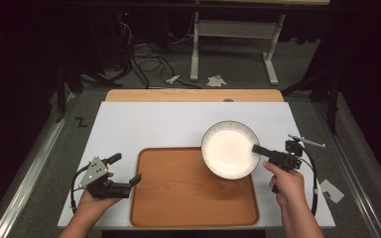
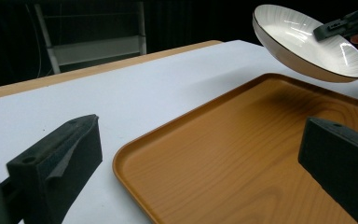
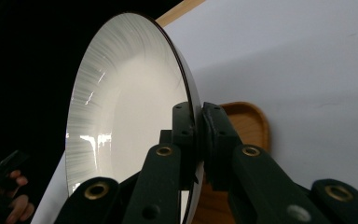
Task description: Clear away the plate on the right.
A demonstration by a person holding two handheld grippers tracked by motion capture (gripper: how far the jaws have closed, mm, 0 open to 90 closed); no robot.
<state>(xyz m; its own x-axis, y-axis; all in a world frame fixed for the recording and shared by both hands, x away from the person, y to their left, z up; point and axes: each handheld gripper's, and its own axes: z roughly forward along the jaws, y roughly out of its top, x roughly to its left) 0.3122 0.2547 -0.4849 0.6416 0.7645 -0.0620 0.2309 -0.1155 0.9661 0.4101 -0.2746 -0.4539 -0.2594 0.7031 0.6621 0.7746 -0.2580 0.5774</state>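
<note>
Overhead light is illuminating the white table point(image 1: 144, 124) evenly while the surroundings are staying dark. Glare streaks are showing on the plate point(image 3: 121, 116), which is casting a soft shadow on the tray point(image 2: 279, 100). Near jaws are appearing blurred.

A: The bowl point(image 1: 229, 148) looks like glazed ceramic: glossy white inside with fine grey brushed streaks toward its dark rim, and lamp glints on it in the right gripper view.

B: And the tray point(image 1: 178, 198)?

A: Wood-grain finish, orange-brown, smooth with a soft satin sheen; whether real wood or laminate I cannot tell.

B: The table point(image 1: 139, 124)?

A: A matt white sheet, smooth, with a bare pale wooden strip along the far edge.

B: The jaws?

A: Matt black plastic on both the left gripper point(image 1: 127, 172) and the right gripper point(image 1: 259, 148), with brass-coloured metal inserts on the right one.
</note>
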